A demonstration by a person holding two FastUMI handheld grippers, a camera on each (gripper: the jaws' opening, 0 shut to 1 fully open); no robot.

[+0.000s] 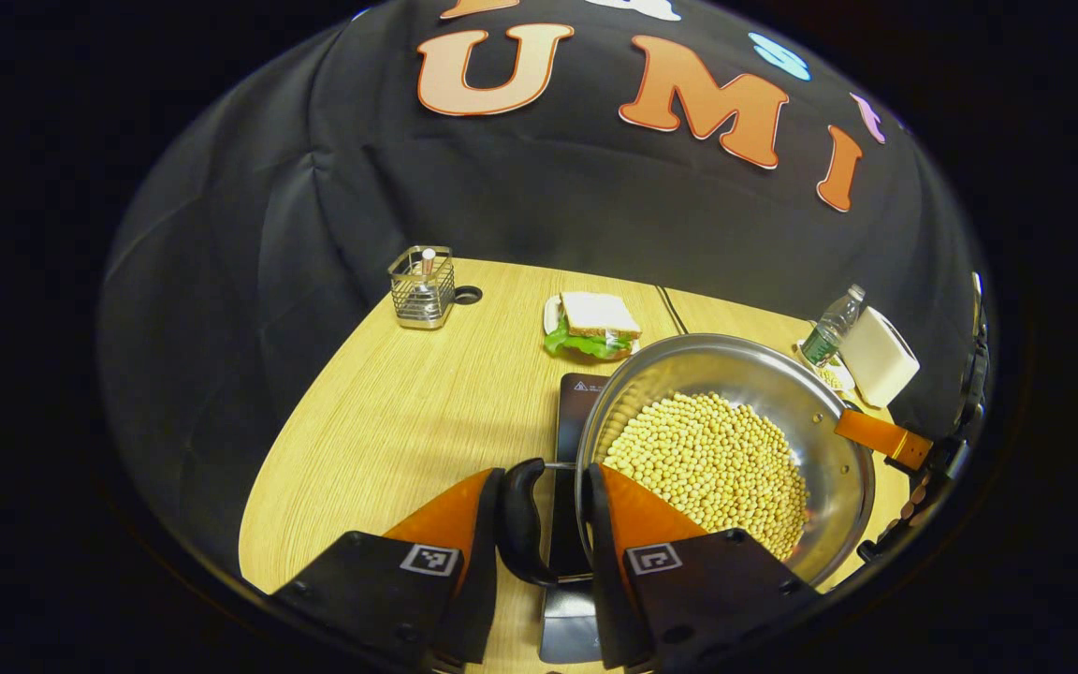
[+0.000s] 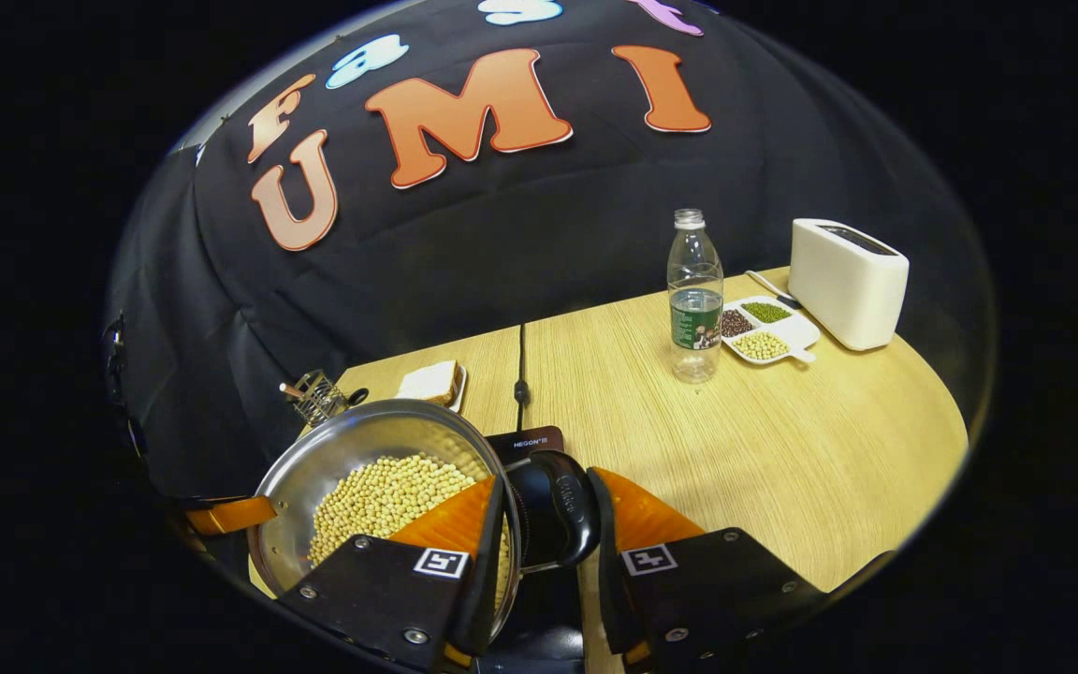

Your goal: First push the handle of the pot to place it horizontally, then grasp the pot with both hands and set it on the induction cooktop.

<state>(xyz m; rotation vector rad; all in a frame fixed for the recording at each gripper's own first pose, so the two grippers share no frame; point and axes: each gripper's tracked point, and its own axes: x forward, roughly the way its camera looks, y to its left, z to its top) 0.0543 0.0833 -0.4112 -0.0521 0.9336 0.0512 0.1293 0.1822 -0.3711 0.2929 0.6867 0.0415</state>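
Left tongs [image 1: 544, 524]: closed on the pot's dark loop handle [image 1: 520, 520], one finger on each side, so that side of the pot is carried.
Right tongs [image 2: 548, 520]: clamped the same way on the opposite handle [image 2: 558, 510]; a two-sided hold, judged to keep the load level.
Pot [image 1: 735, 440]: steel, wide and shallow, full of pale beans [image 1: 712, 463]; at 1 o'clock from the left tongs, at 10 o'clock from the right tongs.
Cooktop [image 1: 581, 393]: flat black slab on the tabletop [image 1: 408, 412], directly under the pot; cannot tell whether the base touches it or hangs just above.
Why held so: beans loose and heaped, so any tilt risks a spill; level grip on both handles fits the set-down step.
Far side: other tongs at 3 o'clock in the left gripper view, beyond the pot rim.
Around, left gripper view: wire basket [image 1: 422, 285] at 11 o'clock, sandwich [image 1: 595, 323] at 12 o'clock just behind the cooktop.
Around, right gripper view: bottle [image 2: 694, 295], divided dish [image 2: 768, 329] and toaster [image 2: 846, 281] at 1 to 2 o'clock, well apart from the pot.
In the way: nothing on the cooktop; sandwich nearest, cable [image 2: 520, 360] running back at 12 o'clock.
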